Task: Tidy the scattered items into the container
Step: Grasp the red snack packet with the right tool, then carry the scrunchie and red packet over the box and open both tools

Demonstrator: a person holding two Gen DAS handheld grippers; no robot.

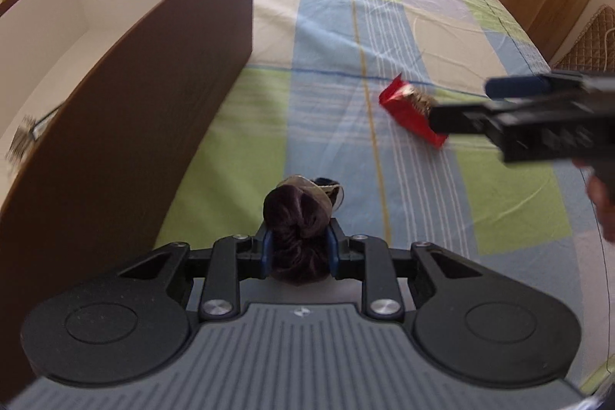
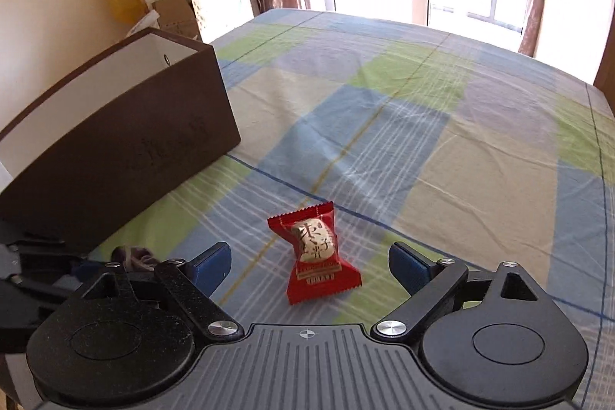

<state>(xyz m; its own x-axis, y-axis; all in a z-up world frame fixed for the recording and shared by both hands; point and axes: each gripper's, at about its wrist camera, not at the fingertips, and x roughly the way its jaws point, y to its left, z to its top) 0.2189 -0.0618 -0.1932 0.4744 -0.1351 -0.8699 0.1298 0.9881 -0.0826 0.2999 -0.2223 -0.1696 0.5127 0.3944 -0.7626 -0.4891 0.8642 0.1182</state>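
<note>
Risk of dropping the dark scrunchie (image 1: pixel 298 218) short of the brown box (image 1: pixel 127 125) if the soft fabric squirms loose, since the left gripper (image 1: pixel 300 248) pinches only its bunched end, just beside the box wall. Right gripper (image 2: pixel 309 262) spread wide around the red candy packet (image 2: pixel 315 252) on the bed (image 2: pixel 442 141), apparently not touching it; possibly skidding the slick wrapper on closing.

left: brown box (image 1: pixel 127 125) wall blocks | right: bedsheet (image 2: pixel 442 148) open | box top open
</note>
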